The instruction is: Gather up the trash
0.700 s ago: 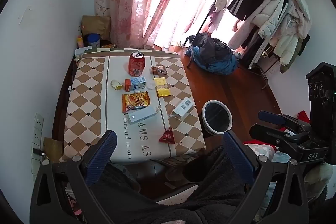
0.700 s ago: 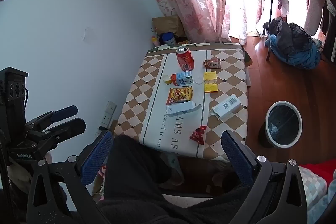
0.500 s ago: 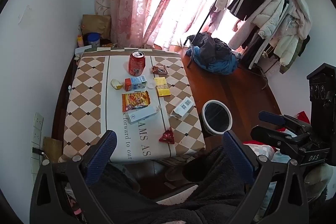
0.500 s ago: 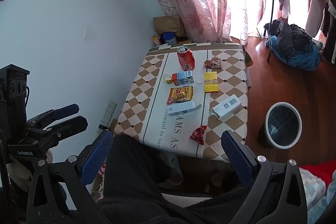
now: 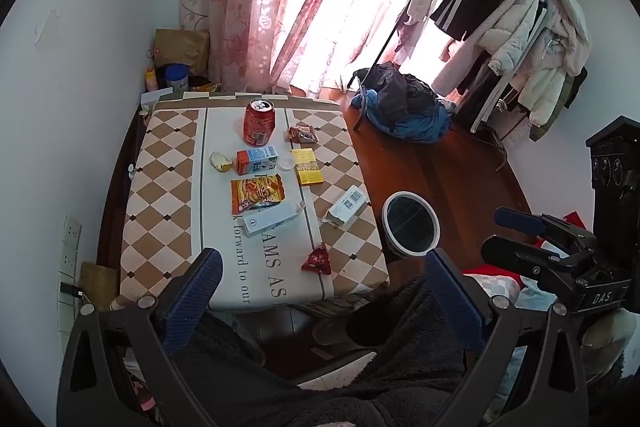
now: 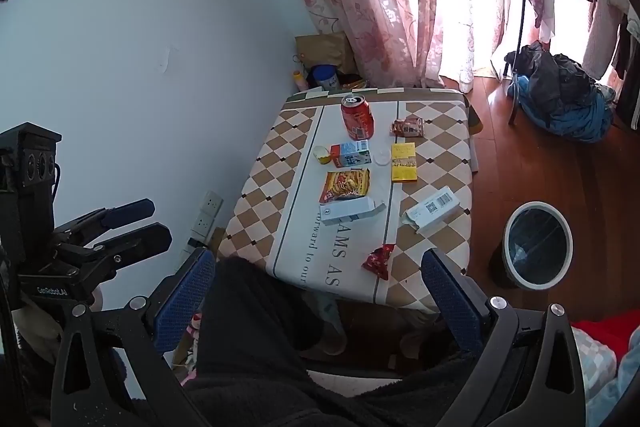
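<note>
Both the left gripper and right gripper are wide open with nothing in them, and the small red crinkly foil wrapper near the table edge looks light and floppy, so pinch its middle.

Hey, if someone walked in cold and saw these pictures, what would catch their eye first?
Probably the checkered table scattered with trash: a red soda can standing at the far end, an orange snack bag mid-table, a small red wrapper near the front edge. Next, the empty round trash bin on the wood floor to the table's right.
</note>
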The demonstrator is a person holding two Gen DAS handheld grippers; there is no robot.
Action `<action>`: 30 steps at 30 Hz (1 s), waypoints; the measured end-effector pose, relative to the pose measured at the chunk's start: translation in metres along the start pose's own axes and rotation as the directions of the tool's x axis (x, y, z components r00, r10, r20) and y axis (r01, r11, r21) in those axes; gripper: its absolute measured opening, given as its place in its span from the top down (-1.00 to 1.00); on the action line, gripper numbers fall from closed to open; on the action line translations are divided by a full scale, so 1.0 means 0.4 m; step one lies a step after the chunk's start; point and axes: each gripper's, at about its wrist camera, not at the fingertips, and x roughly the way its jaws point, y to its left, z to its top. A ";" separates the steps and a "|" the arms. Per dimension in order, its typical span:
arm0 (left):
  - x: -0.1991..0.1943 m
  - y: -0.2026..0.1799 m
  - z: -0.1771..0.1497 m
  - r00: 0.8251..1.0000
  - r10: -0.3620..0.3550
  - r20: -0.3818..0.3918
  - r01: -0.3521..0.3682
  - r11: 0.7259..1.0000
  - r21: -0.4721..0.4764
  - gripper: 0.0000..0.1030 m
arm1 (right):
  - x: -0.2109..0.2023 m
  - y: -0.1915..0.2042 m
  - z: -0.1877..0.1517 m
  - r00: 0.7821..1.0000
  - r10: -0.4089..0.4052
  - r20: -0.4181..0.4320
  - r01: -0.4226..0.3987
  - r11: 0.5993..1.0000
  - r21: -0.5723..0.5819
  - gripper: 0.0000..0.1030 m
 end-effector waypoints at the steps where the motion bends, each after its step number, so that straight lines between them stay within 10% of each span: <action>1: -0.001 -0.008 -0.003 1.000 0.000 0.001 0.000 1.000 0.000 -1.00 | 0.002 0.007 -0.002 1.000 0.000 0.001 0.000 1.000 -0.001 -1.00; 30: -0.035 -0.046 0.002 1.000 -0.025 0.001 0.025 1.000 -0.004 -1.00 | 0.031 0.020 -0.009 1.000 -0.004 0.001 0.004 1.000 -0.012 -1.00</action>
